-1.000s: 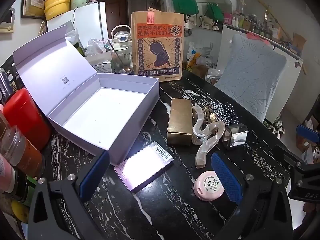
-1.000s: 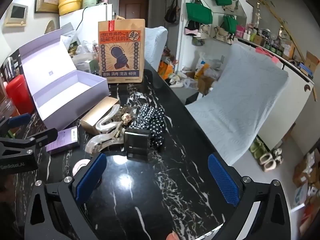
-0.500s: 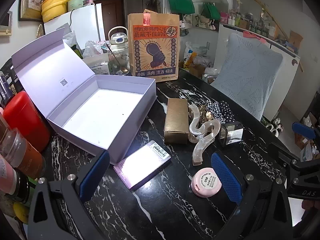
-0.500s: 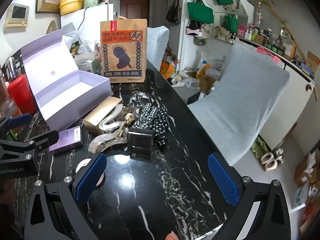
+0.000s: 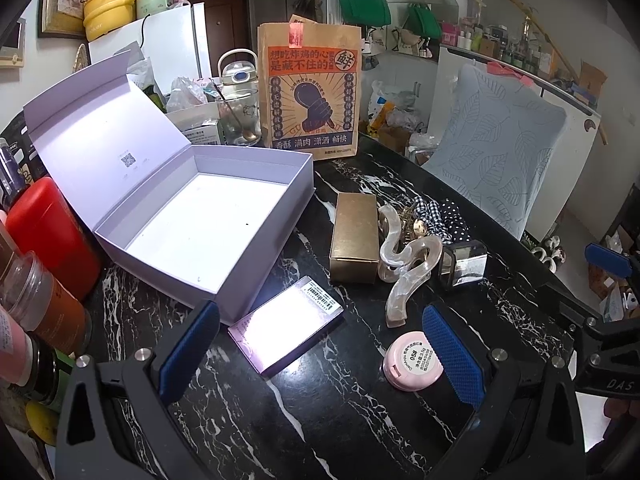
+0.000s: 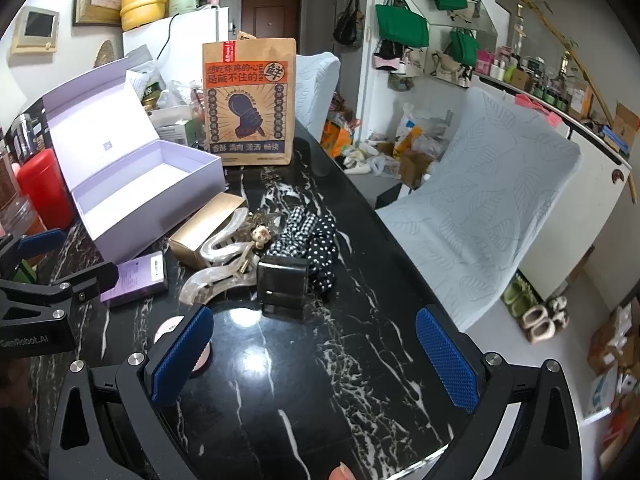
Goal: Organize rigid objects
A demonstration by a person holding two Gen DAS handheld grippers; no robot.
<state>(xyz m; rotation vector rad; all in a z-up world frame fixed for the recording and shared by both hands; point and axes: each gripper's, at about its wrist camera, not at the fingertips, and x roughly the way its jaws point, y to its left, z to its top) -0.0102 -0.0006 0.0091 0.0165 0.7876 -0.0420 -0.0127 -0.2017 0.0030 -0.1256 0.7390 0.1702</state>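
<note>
Both grippers hang spread and empty above the black marble table (image 5: 304, 420), the left gripper (image 5: 320, 352) over the flat lilac packet (image 5: 286, 330) beside the open lilac box (image 5: 208, 216), the right gripper (image 6: 314, 356) near the dark square case (image 6: 282, 286).

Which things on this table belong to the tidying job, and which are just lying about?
Job:
open lilac box
gold box
purple card box
pink compact
hair claw
black cube

Lying about:
paper bag
red canister
dotted scrunchies
</note>
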